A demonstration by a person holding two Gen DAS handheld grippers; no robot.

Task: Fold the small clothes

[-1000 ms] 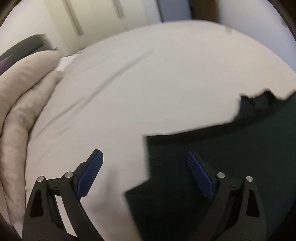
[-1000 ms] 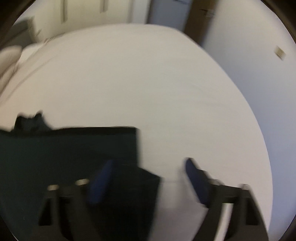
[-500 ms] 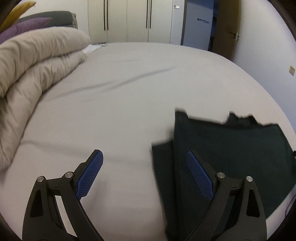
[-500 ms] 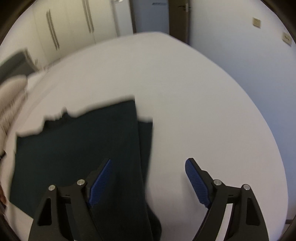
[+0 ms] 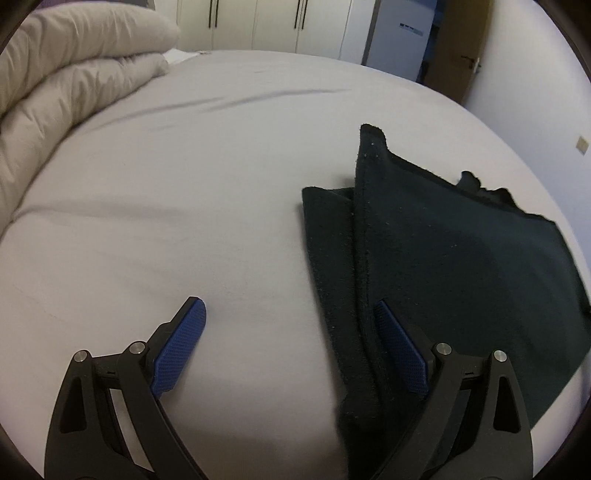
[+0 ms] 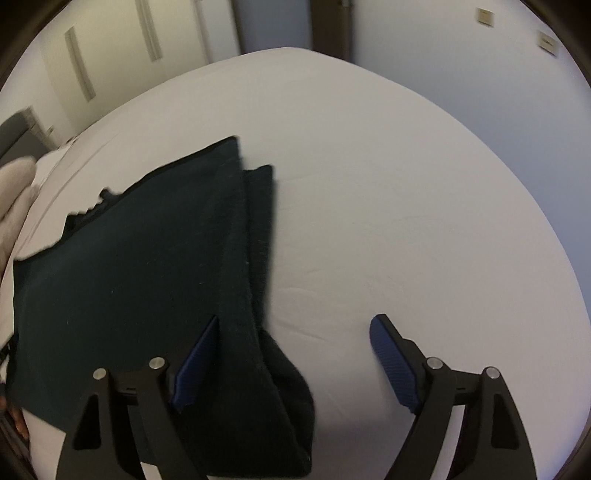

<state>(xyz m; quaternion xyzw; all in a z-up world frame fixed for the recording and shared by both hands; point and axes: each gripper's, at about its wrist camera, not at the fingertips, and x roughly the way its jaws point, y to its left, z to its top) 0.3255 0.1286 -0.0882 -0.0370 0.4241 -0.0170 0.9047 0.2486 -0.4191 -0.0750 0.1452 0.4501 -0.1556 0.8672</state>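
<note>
- A dark garment (image 5: 454, 258) lies folded on the pale sheet of the bed (image 5: 184, 221), near the bed's near edge; its far edge shows a ragged collar (image 5: 484, 188), too dark to read clearly.
- A narrower layer sticks out from under the garment's left side in the left wrist view, and a similar strip (image 6: 260, 221) shows on its right side in the right wrist view.
- The left gripper (image 5: 291, 347) stands wide open, holding nothing; its left finger is over bare sheet, its right finger over the garment's left edge. Whether that finger touches the cloth cannot be told.
- The right gripper (image 6: 295, 354) is also spread wide and empty; the garment's near right corner, a rounded lump, lies between its fingers, pressed by neither.
- The garment's near end is cut off by the lower frame edge in both views.
- A beige duvet (image 5: 70, 81) is bunched at the far left corner of the bed, partly cut off.
- Wardrobe doors (image 5: 258, 22) stand beyond the bed's far edge.
</note>
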